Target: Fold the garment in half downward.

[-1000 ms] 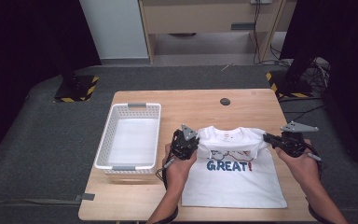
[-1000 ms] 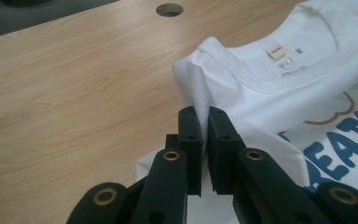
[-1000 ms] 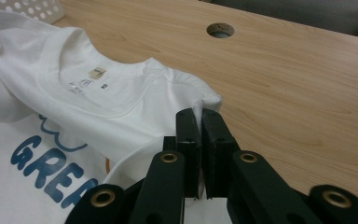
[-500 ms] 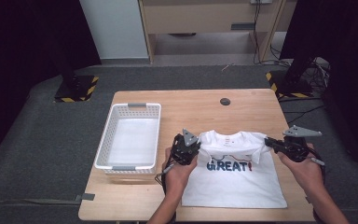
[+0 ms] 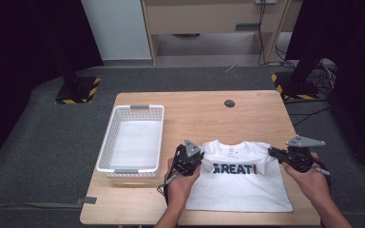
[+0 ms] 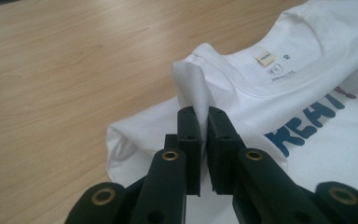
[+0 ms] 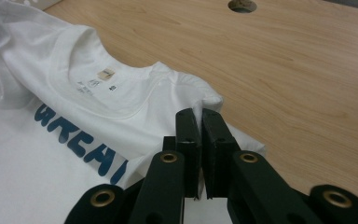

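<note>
Shirt [image 5: 240,183] flat on tabletop [image 5: 209,116] right of basket [image 5: 132,137], left claw [image 6: 203,122] clamped on one shoulder fold, right claw [image 7: 200,122] clamped on other, both pinches lifted slightly

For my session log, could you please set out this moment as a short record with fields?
Garment: white T-shirt, front up, blue lettering, flat on the wooden table
Left tongs: shut on a fold of cloth at the shirt's shoulder by the collar
Right tongs: shut on the other shoulder
Basket: white basket on the table, apart from the shirt
Table hole: beyond the collar, uncovered
</note>
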